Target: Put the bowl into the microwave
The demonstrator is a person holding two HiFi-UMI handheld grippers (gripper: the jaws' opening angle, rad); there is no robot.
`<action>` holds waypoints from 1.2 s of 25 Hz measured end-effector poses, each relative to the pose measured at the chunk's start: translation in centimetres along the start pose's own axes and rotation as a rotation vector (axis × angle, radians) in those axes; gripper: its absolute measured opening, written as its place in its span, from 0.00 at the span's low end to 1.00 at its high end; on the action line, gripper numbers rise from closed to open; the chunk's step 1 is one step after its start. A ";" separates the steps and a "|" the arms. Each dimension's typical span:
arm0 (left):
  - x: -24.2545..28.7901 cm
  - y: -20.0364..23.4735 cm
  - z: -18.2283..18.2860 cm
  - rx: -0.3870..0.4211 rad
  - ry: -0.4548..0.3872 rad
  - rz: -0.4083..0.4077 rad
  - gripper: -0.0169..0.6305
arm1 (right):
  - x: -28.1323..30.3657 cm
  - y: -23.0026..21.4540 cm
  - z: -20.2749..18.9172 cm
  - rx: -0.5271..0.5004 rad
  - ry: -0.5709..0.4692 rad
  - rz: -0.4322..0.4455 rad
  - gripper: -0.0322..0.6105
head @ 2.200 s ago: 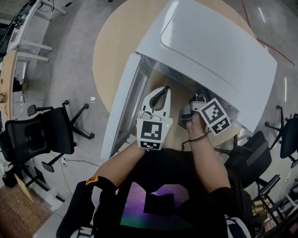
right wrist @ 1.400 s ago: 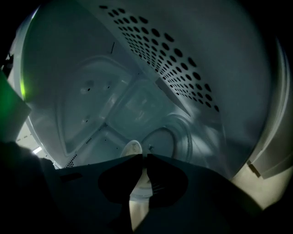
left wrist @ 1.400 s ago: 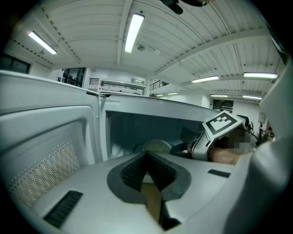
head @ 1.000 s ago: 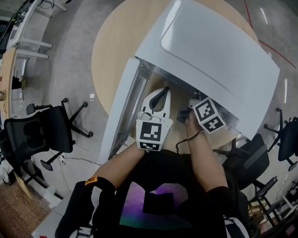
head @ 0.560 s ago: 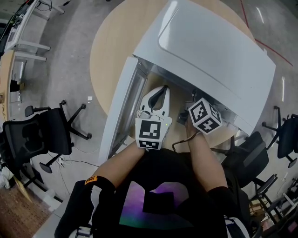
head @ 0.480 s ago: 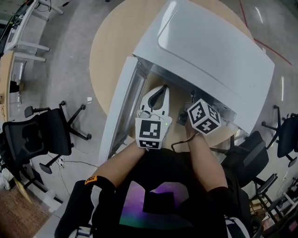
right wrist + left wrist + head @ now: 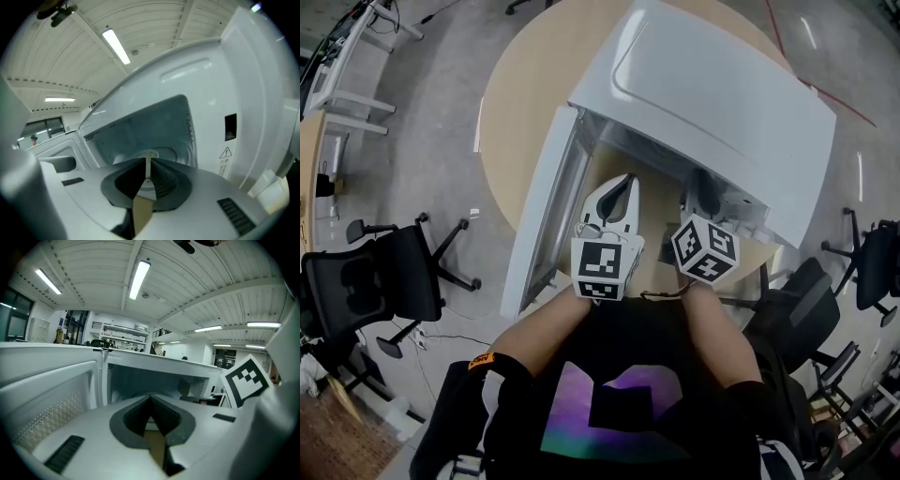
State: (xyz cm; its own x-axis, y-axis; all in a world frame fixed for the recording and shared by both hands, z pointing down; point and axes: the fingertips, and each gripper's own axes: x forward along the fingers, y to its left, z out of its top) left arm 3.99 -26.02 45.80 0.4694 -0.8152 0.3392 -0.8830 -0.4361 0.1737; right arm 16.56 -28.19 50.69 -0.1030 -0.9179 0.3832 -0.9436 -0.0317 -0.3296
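Bowl (image 7: 176,153): prob. the pale round shape on the cavity floor of the microwave (image 7: 712,84); can't tell it from a turntable. Right tool (image 7: 147,164) & left tool (image 7: 150,399) are both closed and empty, just outside the microwave mouth. Risk: the door (image 7: 539,216) is open, so swinging it could clip a tool. Head view hides the cavity; right gripper view looks inside.

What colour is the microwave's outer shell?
White; the microwave shows best in the head view.
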 end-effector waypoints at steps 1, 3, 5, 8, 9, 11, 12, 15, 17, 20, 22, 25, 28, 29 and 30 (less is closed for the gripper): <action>-0.3 -0.2 0.0 -0.001 -0.001 -0.007 0.09 | -0.6 0.3 0.1 -0.017 -0.003 0.006 0.11; -1.1 -0.6 0.0 0.001 -0.004 -0.020 0.09 | -1.9 1.0 0.4 -0.048 -0.014 0.023 0.11; -1.9 -0.9 0.0 0.004 -0.011 -0.031 0.09 | -3.3 2.0 0.7 -0.075 -0.028 0.049 0.11; -3.4 -1.3 0.3 0.011 -0.028 -0.049 0.09 | -5.4 3.6 1.1 -0.122 -0.049 0.084 0.11; -3.9 -1.5 0.3 0.014 -0.033 -0.056 0.09 | -6.1 4.0 1.2 -0.136 -0.055 0.093 0.11; -5.0 -1.9 0.2 0.022 -0.040 -0.071 0.09 | -7.4 4.8 1.3 -0.158 -0.064 0.107 0.11; -5.6 -2.2 0.0 0.025 -0.041 -0.079 0.09 | -8.1 5.1 1.2 -0.168 -0.065 0.111 0.11; -7.3 -2.8 -0.2 0.038 -0.050 -0.103 0.09 | -10.0 5.8 0.6 -0.190 -0.066 0.113 0.08; -8.4 -3.1 -0.2 0.048 -0.063 -0.117 0.09 | -11.3 6.2 0.2 -0.197 -0.066 0.110 0.08; -10.3 -3.3 -0.1 0.054 -0.086 -0.132 0.09 | -13.3 6.9 -0.6 -0.194 -0.070 0.104 0.08; -11.6 -3.5 -0.1 0.054 -0.096 -0.143 0.09 | -14.7 7.4 -1.0 -0.190 -0.075 0.096 0.08; -12.9 -3.9 -0.6 0.052 -0.098 -0.168 0.09 | -16.5 7.8 -1.5 -0.204 -0.078 0.079 0.08; -14.1 -4.6 -1.2 0.050 -0.096 -0.192 0.09 | -18.1 8.1 -1.8 -0.220 -0.082 0.068 0.08; -14.4 -4.8 -1.3 0.051 -0.097 -0.197 0.09 | -18.6 8.2 -2.0 -0.223 -0.082 0.066 0.08; -14.8 -5.0 -1.4 0.055 -0.098 -0.203 0.09 | -19.0 8.2 -2.2 -0.224 -0.081 0.063 0.08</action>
State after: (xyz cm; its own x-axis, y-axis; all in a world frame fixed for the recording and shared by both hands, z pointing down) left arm 1.43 -11.28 41.19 0.6380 -0.7409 0.2101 -0.7701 -0.6127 0.1779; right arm 10.06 -10.12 42.58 -0.1472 -0.9443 0.2944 -0.9832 0.1073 -0.1475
